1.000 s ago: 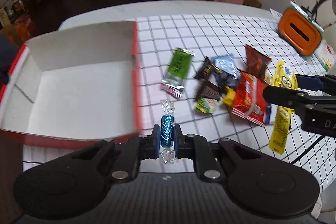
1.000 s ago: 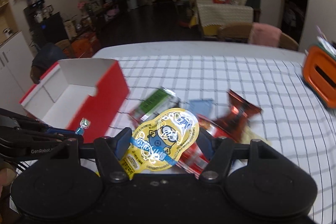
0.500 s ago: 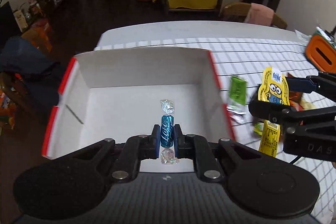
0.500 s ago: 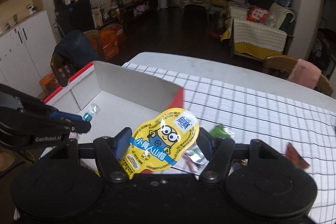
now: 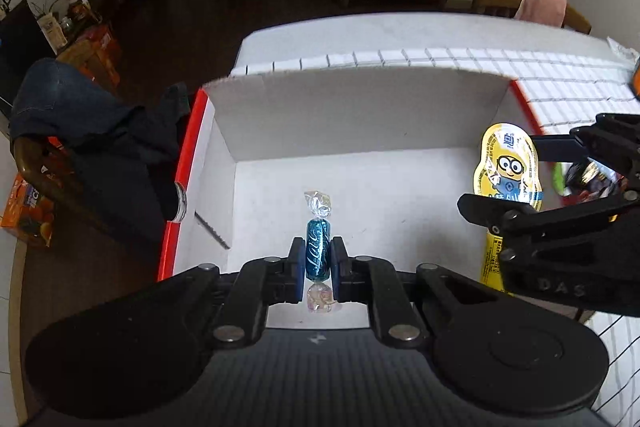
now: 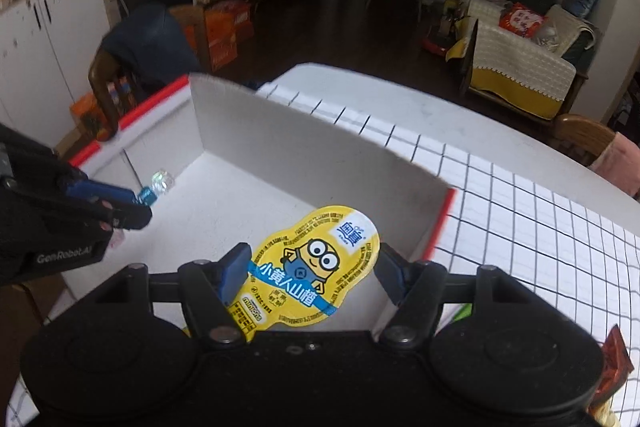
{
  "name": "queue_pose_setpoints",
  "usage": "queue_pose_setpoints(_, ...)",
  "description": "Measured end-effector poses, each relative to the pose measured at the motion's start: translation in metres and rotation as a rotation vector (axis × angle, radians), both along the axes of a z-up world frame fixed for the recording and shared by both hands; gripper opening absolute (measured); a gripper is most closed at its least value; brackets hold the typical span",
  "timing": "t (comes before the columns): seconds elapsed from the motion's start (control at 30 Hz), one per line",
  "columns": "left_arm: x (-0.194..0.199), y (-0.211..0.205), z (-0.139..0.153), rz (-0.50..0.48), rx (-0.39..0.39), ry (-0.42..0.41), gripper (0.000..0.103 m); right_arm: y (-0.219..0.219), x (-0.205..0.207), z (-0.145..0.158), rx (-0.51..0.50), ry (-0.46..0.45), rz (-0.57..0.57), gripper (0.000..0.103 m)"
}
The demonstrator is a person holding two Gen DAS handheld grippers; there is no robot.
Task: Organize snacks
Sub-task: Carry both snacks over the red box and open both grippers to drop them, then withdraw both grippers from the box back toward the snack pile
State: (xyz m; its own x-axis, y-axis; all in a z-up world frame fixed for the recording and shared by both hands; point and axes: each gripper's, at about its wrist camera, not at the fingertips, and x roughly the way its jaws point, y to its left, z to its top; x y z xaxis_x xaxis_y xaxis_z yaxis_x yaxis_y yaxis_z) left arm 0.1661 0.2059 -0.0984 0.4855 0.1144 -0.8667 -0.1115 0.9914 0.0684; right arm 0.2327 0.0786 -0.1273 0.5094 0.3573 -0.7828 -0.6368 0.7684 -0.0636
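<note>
- The left gripper (image 5: 318, 265) was clamped on a blue wrapped candy (image 5: 318, 253). Its two pads squeezed the fat middle, so the twisted clear ends stuck out front and back.
- The candy was up in the air over the white floor of the open cardboard box (image 5: 360, 115). I think it was held there so it could drop straight in.
- The right gripper (image 6: 310, 277) was pinching a flat yellow Minion snack pack (image 6: 312, 267). The pads pressed on its two side edges, so the cartoon face looked up.
- In the left view, the yellow pack (image 5: 507, 167) hung near the right wall of the box, with the right gripper (image 5: 520, 183) around it. It looked like it was above the inside of the box too, but I could not tell for sure.
- The box had red outer edges and tall white walls. I could see nothing lying on its floor.
- The box sat on a table with a white checked cloth (image 6: 520, 211). A red snack wrapper (image 6: 614, 367) lay out on the cloth, waiting its turn.
- My guess was that both snacks were nearly home, and letting go came next.
</note>
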Motion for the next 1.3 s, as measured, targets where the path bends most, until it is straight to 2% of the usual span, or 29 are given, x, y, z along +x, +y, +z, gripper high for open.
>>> queue_pose_setpoints(0.37,-0.001,0.010,-0.039,-0.020,-0.049,0.106,0.012,0.026,0.007,-0.027,-0.084,0.080,0.006,0.066)
queue_pose_setpoints(0.6,-0.002,0.014,-0.043,-0.024,-0.079,0.110,0.012,0.029,0.006,-0.026,-0.092,0.082,0.005,0.071)
queue_pose_setpoints(0.67,-0.002,0.014,-0.043,-0.025,-0.082,0.110,0.012,0.028,0.006,-0.024,-0.083,0.080,-0.004,0.076)
queue_pose_setpoints(0.97,-0.015,0.006,-0.025,-0.049,-0.096,0.065,0.015,0.002,-0.003,-0.004,0.007,0.095,-0.053,0.080)
queue_pose_setpoints(1.13,-0.022,-0.002,-0.009,-0.071,-0.105,0.022,0.026,-0.012,-0.015,0.012,0.059,0.085,-0.074,0.082)
queue_pose_setpoints(1.3,-0.030,-0.015,0.007,-0.101,-0.105,-0.024,0.033,-0.028,-0.027,0.028,0.113,0.080,-0.098,0.084)
